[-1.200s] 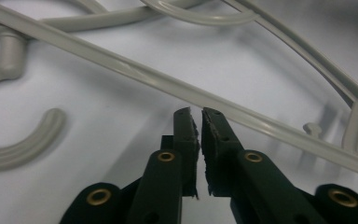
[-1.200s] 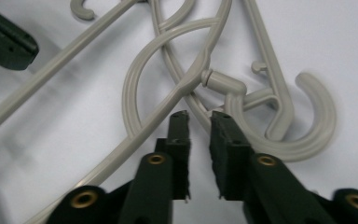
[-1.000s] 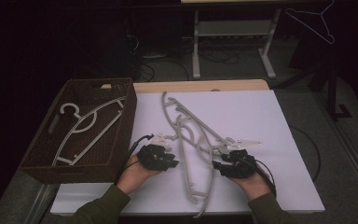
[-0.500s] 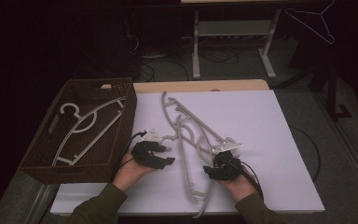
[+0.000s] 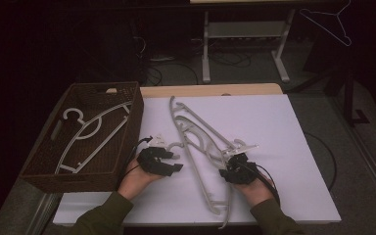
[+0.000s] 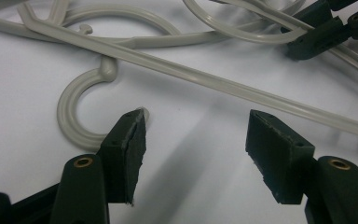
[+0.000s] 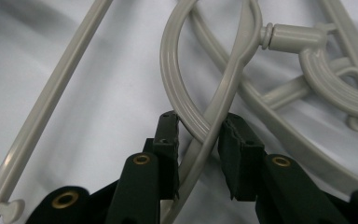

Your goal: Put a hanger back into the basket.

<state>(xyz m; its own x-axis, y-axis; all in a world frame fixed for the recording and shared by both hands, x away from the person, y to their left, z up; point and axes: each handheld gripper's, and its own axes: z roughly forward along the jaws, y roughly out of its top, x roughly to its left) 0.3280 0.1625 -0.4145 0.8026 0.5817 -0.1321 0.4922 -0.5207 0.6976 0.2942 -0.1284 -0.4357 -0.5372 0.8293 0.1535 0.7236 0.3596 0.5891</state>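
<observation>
Hangers, grey plastic, lie tangled on the white table beside a brown basket. The right gripper pinches crossed hanger bars; the left gripper gapes wide and empty by a hook.
</observation>
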